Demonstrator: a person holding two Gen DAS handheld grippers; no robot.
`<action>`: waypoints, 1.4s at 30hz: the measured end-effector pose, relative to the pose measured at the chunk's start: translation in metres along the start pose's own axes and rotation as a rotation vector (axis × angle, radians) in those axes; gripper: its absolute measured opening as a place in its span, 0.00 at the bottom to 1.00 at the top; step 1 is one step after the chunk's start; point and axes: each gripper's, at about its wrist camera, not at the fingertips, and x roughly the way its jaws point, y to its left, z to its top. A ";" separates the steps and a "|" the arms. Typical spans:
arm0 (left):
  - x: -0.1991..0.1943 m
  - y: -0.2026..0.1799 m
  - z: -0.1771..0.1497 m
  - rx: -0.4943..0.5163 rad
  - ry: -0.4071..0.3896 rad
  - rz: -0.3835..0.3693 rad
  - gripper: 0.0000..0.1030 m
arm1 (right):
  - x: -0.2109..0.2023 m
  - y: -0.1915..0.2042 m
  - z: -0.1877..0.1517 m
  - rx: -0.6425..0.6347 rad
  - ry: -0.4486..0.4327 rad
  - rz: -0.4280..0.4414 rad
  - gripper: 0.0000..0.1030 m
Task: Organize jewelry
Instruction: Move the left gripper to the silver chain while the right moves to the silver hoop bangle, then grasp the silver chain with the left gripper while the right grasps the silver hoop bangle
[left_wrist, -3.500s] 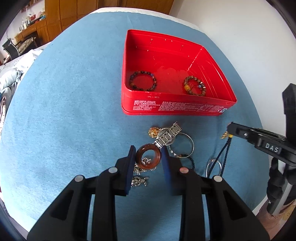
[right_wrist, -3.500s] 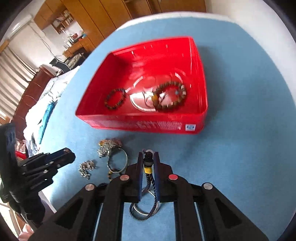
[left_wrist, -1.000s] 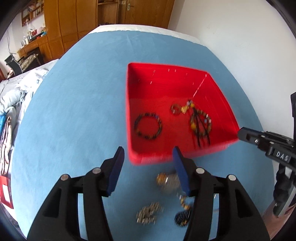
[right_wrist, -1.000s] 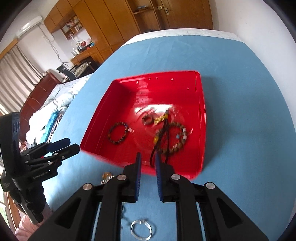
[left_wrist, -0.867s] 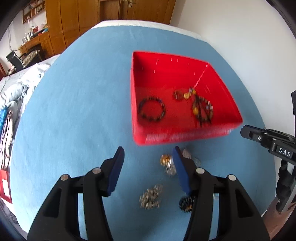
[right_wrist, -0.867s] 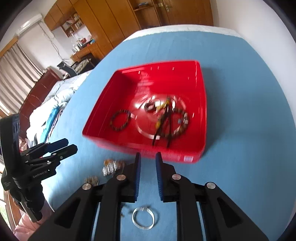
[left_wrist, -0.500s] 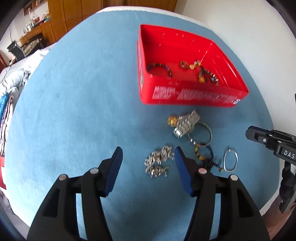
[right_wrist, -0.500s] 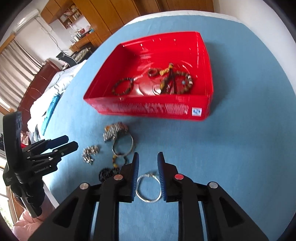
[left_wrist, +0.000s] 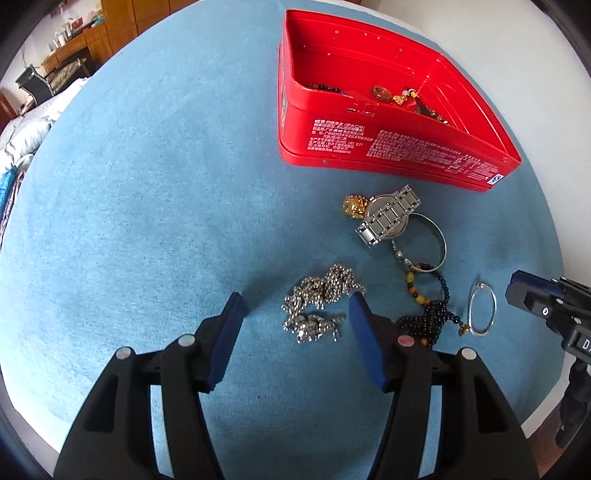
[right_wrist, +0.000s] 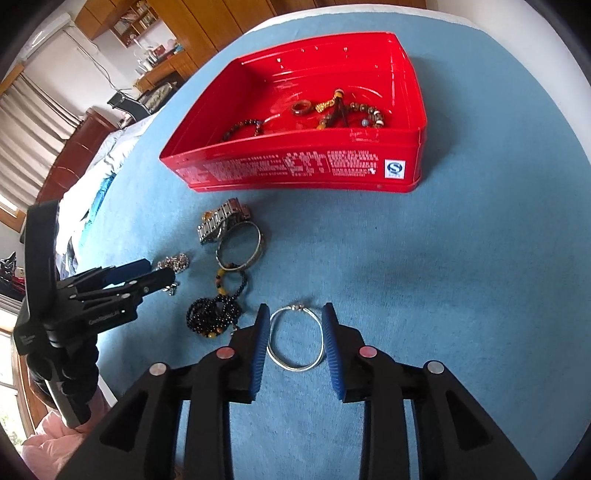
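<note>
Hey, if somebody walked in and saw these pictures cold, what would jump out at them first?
Probably the bright red tin at the far side of the blue cloth, with beaded bracelets and a brown ring already inside. Next, the loose jewelry in front of it: a steel watch, a bangle, black beads. Then the two tools: the right gripper opening around a thin silver bracelet, the left gripper open over a silver chain.
</note>
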 end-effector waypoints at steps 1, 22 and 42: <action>0.001 -0.001 0.001 -0.002 0.000 0.003 0.57 | 0.001 -0.001 -0.001 0.001 0.003 -0.001 0.28; -0.004 -0.004 -0.015 0.004 -0.002 0.008 0.09 | 0.019 0.004 -0.011 -0.010 0.069 -0.030 0.41; -0.008 0.001 -0.016 -0.010 0.000 -0.008 0.09 | 0.032 0.032 -0.026 -0.141 0.037 -0.217 0.44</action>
